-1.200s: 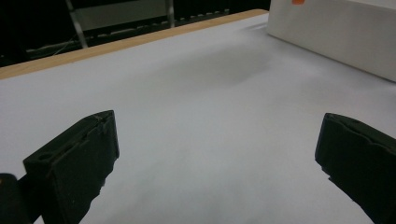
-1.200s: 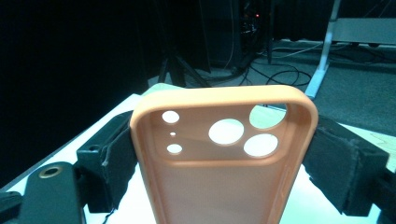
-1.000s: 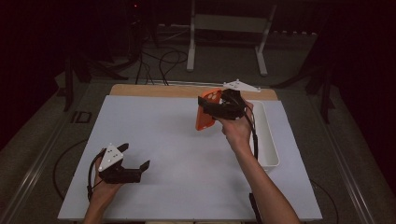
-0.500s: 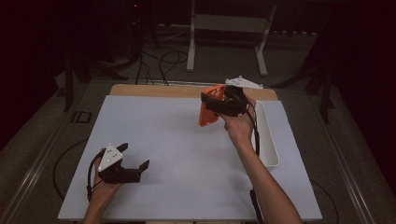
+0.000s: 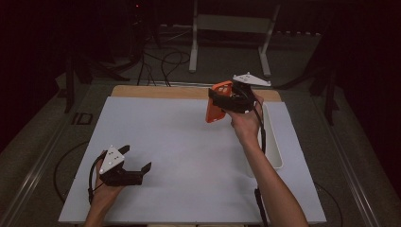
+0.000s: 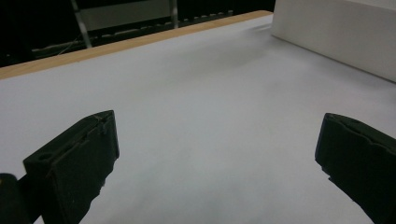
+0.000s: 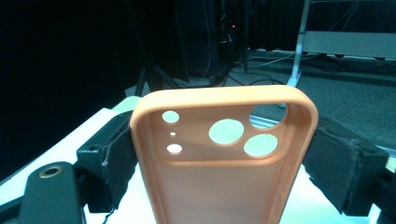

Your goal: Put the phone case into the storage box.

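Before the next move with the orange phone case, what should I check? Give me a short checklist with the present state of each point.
1. Right gripper holds the phone case on both long edges: ok.
2. Case is lifted off the table, seen in the high view: ok.
3. Left gripper is open with nothing between its jaws: ok.
4. Left gripper sits low at the near left, far from the case: ok.
5. White tray at the right lies free of the arm: cannot tell.
6. How firmly the pads grip the case: cannot tell.
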A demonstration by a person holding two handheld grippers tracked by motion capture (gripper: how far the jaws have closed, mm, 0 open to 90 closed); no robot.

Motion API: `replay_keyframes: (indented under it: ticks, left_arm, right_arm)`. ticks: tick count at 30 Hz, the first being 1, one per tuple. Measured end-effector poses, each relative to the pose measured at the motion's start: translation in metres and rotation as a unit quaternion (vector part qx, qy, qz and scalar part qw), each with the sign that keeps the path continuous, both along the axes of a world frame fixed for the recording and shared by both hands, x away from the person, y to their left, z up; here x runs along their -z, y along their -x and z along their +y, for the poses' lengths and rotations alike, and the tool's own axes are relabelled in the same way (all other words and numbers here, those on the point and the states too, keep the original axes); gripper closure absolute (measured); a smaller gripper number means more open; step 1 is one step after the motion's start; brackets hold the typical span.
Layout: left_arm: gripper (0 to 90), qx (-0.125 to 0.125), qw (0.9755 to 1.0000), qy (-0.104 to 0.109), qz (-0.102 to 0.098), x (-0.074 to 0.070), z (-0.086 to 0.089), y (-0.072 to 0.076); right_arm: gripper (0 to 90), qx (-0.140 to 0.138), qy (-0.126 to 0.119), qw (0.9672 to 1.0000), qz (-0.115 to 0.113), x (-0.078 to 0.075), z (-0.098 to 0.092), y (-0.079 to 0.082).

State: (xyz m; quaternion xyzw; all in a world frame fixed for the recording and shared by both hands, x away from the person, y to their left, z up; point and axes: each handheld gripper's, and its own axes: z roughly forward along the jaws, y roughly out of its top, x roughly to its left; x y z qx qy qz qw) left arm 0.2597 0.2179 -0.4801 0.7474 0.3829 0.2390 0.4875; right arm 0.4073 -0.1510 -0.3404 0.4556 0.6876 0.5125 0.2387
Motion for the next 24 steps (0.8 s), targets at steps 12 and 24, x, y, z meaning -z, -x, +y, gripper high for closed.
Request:
replay_keyframes:
  ticks: [12, 24]
  left_arm:
    - [0.4, 0.0, 1.0, 0.0, 0.0, 0.0, 0.0, 0.0]
    - [0.3, 0.001, 1.0, -0.002, 0.001, 0.0, 0.0, 0.0]
  right_arm:
    - [16.3, 0.013, 0.012, 0.9998, -0.007, -0.005, -0.002, -0.006]
    - [16.3, 0.032, 0.011, 0.9994, -0.01, -0.009, -0.011, -0.014]
